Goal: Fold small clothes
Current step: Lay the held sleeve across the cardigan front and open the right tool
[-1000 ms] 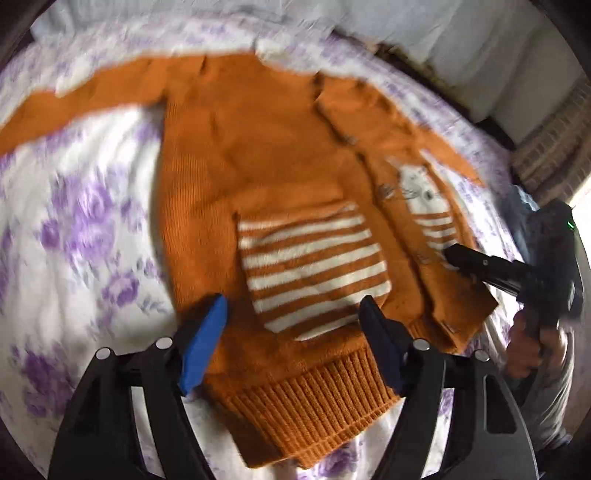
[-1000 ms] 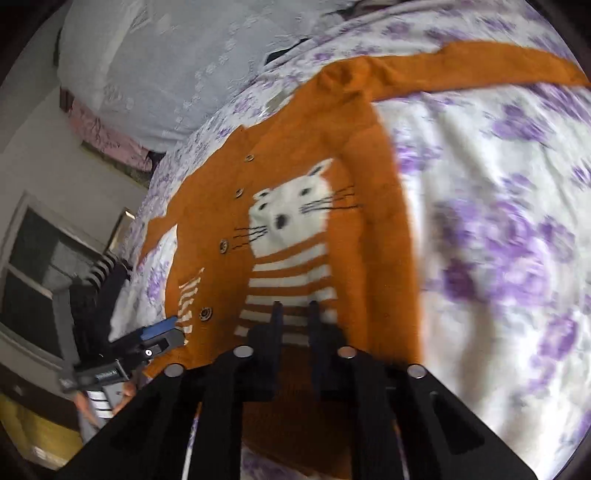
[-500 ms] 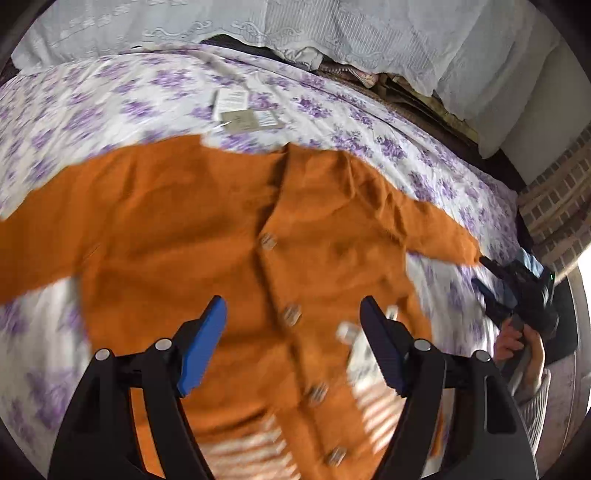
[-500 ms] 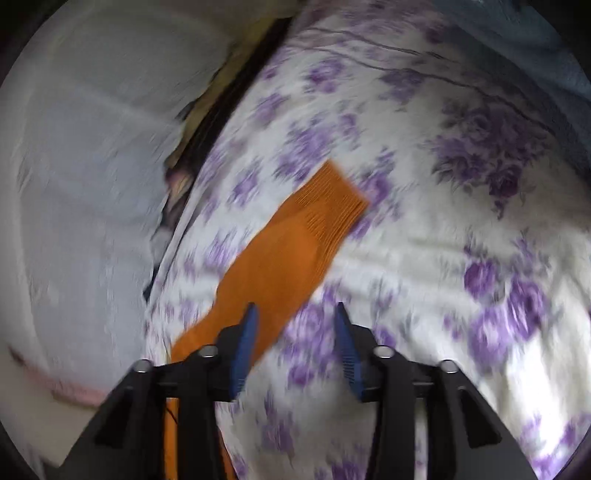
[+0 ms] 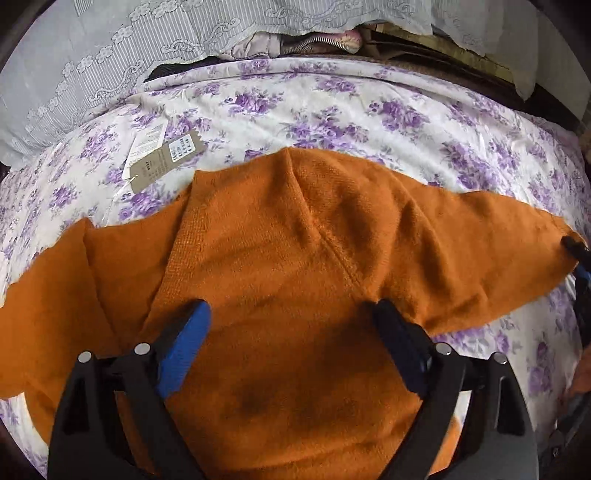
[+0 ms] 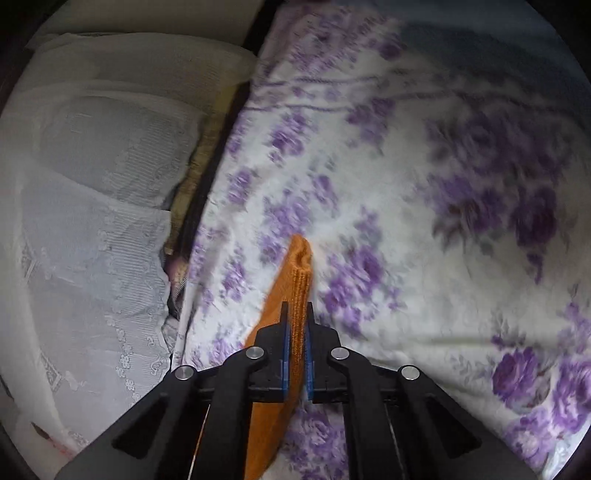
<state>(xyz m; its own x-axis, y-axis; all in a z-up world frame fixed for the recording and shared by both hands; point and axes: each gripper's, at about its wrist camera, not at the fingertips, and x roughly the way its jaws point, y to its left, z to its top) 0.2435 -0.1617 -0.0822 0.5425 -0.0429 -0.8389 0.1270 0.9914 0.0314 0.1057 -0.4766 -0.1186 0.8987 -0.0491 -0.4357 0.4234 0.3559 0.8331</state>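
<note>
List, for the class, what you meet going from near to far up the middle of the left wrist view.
Left gripper, jaws just opened wider, nothing between them → orange cardigan → floral bedsheet → crumpled clothing at the bed's edge → white lace cloth.

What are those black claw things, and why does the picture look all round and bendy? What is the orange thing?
Those claws are grabbing tools. A person holds one in each hand, and each tool carries a small camera with a round lens that bends the picture.

One picture looks along the left tool. Its jaws have just opened wide above an orange sweater, gripping nothing. The sweater lies spread on a bed sheet with purple flowers. Paper tags lie on the sheet just past it.

The other picture looks along the right tool. Its jaws have just closed and are pinching the end of the sweater's sleeve.

The person is folding the sweater.
</note>
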